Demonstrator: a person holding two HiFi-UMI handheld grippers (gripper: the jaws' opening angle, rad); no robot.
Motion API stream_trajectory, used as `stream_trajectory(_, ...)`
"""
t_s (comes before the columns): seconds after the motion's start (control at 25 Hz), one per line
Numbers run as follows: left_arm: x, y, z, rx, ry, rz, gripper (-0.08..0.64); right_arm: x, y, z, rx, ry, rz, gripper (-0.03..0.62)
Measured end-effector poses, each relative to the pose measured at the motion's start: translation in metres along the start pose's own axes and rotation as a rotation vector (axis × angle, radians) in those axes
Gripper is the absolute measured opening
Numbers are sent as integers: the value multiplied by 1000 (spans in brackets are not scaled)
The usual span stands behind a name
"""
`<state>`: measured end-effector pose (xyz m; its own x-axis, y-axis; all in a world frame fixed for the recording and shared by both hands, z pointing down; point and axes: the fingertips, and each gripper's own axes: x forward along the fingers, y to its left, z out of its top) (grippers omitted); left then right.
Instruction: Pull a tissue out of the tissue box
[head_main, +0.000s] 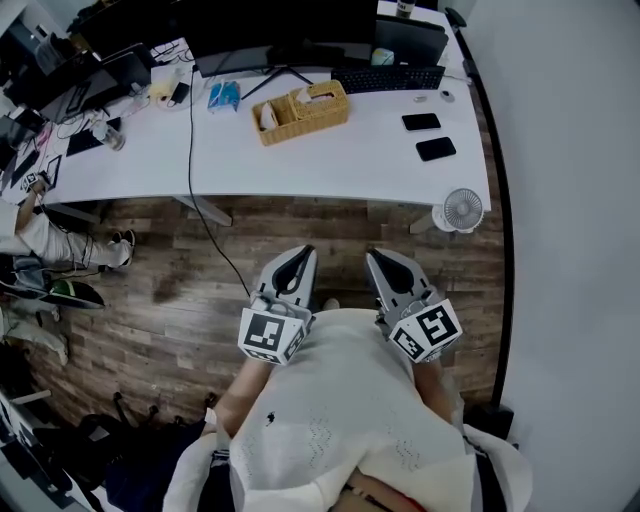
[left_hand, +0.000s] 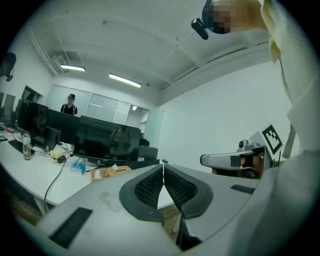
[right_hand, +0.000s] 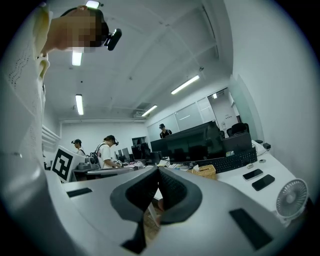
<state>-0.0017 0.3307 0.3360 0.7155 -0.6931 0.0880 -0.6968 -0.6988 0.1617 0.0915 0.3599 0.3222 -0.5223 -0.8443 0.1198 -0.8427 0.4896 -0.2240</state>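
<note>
A woven wicker tissue box (head_main: 301, 111) with a white tissue poking from its top stands on the white desk (head_main: 330, 160), in front of the monitor. It shows small in the left gripper view as the tissue box (left_hand: 111, 171) and in the right gripper view as the tissue box (right_hand: 205, 171). My left gripper (head_main: 297, 262) and right gripper (head_main: 384, 262) are held close to my chest over the wooden floor, well short of the desk. Both are shut with nothing between the pads (left_hand: 151, 188).
On the desk are a monitor (head_main: 285, 30), a keyboard (head_main: 388, 78), two dark phones (head_main: 428, 135), a blue packet (head_main: 223, 95) and a cable (head_main: 192, 140). A small white fan (head_main: 460, 211) stands at the desk's right front corner. A white wall runs along the right. People stand at desks beyond.
</note>
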Motion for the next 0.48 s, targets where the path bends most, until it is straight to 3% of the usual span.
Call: stream_trajectory(0.48,23,9,1,-11,5,-5,18,7,-24,-2,-2,23,-34,2)
